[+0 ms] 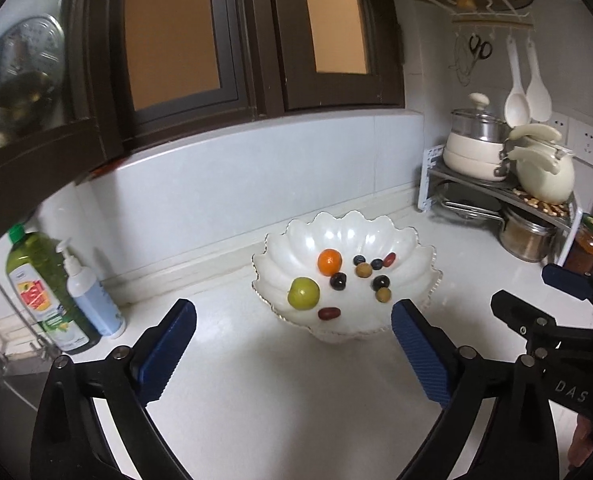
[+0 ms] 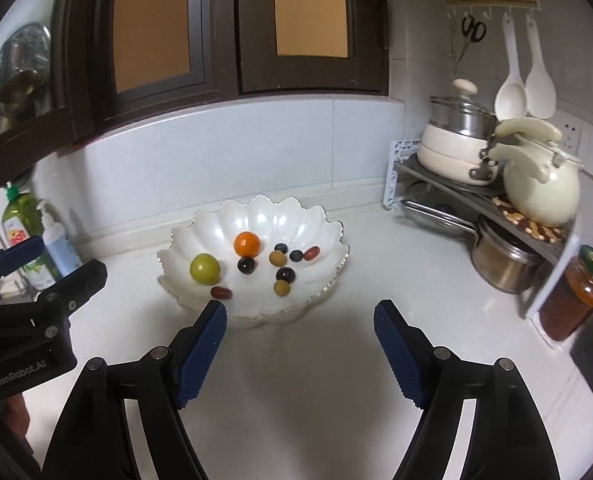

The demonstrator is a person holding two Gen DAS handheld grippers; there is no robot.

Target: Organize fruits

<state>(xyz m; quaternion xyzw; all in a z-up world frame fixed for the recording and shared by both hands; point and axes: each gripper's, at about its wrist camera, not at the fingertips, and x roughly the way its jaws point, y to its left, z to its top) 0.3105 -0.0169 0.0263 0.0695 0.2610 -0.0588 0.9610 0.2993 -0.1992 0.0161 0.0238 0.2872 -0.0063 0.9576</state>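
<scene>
We hold the left gripper [image 1: 292,344] and the right gripper [image 2: 300,348] with jaws apart and empty, above the bare front of the white counter [image 2: 296,392]. All fruits lie in the white scalloped glass bowl [image 2: 328,240] near the counter's back edge, we think so none rolls away: one orange tangerine [image 2: 247,243], one green plum [image 2: 205,268], two blueberries, two dark grapes, two olive-coloured fruits, two red dates.

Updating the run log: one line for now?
white scalloped bowl: fruit inside | left hand-held gripper: open, empty | right hand-held gripper: open, empty
</scene>
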